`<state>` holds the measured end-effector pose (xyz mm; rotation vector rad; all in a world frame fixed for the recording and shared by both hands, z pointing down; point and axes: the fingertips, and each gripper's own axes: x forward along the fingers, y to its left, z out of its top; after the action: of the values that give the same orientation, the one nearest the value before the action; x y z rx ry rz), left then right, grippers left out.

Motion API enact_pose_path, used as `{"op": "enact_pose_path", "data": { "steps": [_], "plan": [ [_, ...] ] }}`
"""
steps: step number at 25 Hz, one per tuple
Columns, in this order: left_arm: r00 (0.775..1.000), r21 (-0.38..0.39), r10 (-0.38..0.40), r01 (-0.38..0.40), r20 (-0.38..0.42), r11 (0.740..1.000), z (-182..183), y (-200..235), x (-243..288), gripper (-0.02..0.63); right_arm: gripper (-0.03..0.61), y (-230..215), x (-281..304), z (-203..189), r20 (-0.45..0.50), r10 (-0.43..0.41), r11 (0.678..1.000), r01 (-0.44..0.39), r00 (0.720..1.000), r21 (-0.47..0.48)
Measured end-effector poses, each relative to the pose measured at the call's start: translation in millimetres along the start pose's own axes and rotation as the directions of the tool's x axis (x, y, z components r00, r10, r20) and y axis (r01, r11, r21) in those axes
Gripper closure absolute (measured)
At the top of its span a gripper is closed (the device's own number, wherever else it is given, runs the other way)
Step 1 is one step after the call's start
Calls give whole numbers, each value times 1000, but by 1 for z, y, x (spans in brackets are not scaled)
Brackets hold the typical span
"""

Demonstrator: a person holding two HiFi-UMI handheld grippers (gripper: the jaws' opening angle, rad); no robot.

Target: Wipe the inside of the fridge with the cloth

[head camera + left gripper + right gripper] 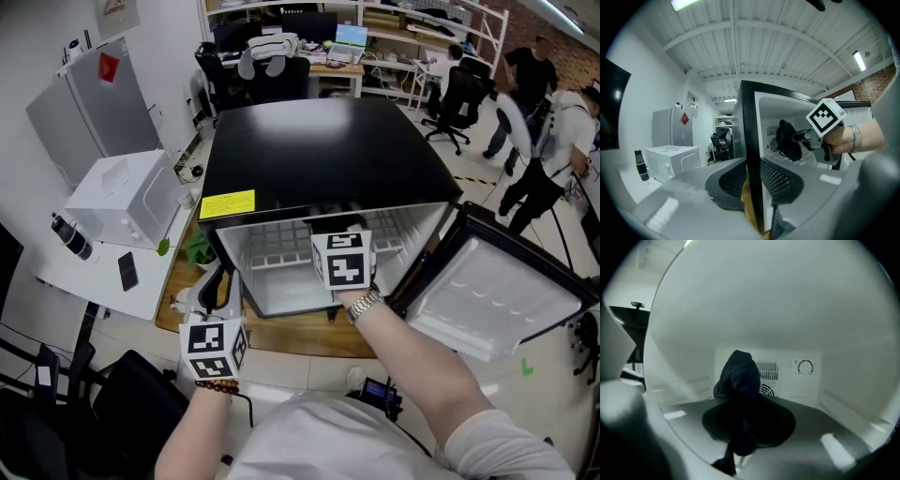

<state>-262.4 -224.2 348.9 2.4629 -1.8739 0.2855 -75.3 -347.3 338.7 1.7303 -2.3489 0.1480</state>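
The black mini fridge (319, 150) stands with its door (497, 291) swung open to the right and its white inside showing. My right gripper (740, 427) is inside the compartment, shut on a dark bunched cloth (739, 376) that sticks up from its jaws in front of the back wall. In the left gripper view the cloth (788, 139) hangs in the air, clear of the walls. My left gripper (752, 183) is clamped on the front edge of the fridge's left wall (751, 140), one jaw outside and one inside.
A vent (767, 371) and a thermostat dial (805, 367) sit on the back wall; a wire shelf (272, 248) crosses the compartment. A white table at left holds a white box (127, 197), a phone (127, 270) and a bottle (70, 236). People (539, 141) stand at back right.
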Motion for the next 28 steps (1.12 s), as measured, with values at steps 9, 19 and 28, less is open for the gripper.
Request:
{"op": "enact_pose_path", "data": {
  "steps": [9,19,28],
  "plan": [
    [1000,11,-12,12,2,1000,2,-2,1,534,524,89,-13,12,30,176,984,-177,984,35],
    [1000,16,-29,29,-3,999,2,-3,2,534,525,129,-7,-33,-64,219,976,-219,974,9],
    [999,12,-33,33,4,999,2,-2,2,534,524,103,-3,-45,-85,134,989,-139,987,-51]
  ]
}}
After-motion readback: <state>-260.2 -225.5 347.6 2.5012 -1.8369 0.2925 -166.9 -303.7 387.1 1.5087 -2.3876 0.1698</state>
